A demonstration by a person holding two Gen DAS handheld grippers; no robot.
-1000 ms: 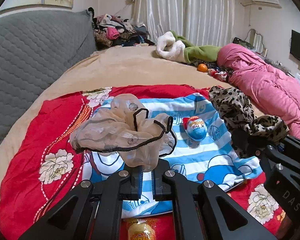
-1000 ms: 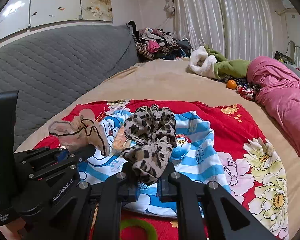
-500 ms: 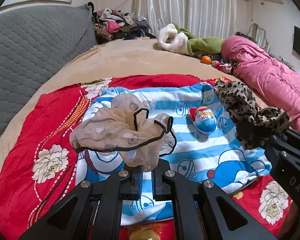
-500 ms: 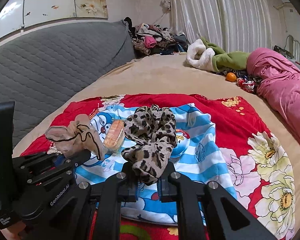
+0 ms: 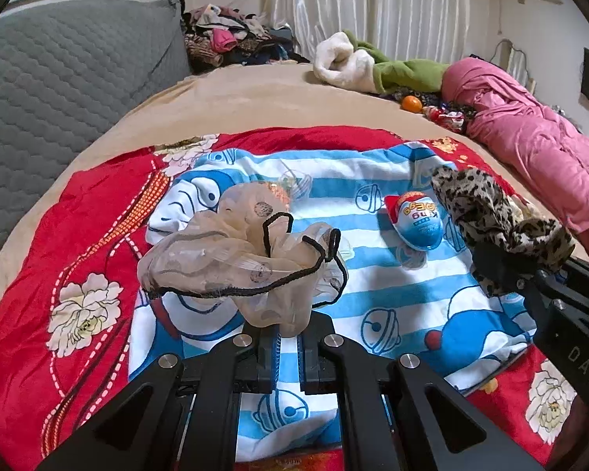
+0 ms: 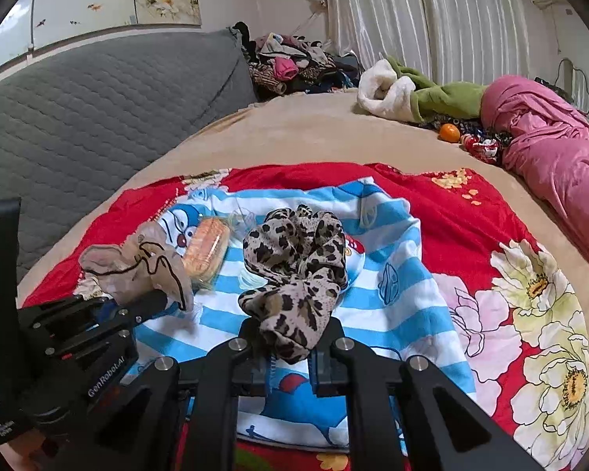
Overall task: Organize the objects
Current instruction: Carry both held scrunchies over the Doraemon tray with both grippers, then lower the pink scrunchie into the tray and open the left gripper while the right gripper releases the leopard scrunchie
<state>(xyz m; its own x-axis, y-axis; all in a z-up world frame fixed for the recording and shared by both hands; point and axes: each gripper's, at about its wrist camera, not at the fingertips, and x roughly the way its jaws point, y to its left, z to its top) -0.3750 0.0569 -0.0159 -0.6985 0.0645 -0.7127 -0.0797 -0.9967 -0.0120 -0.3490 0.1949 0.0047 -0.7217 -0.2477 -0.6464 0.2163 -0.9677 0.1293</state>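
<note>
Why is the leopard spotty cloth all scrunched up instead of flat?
Scrunched, not spread: the leopard-print fabric piece bunches in folds above the shut right gripper, which pinches its lower end, holding it over the blue-and-white striped cartoon cloth.

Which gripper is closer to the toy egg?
Right. The right gripper, holding the leopard cloth, hangs just beside the toy egg; the left gripper, holding the beige cloth, is farther.

Sheer beige scrunchie [image 5: 239, 263]; matt leopard-print cloth scrunchie [image 6: 294, 271].
</note>
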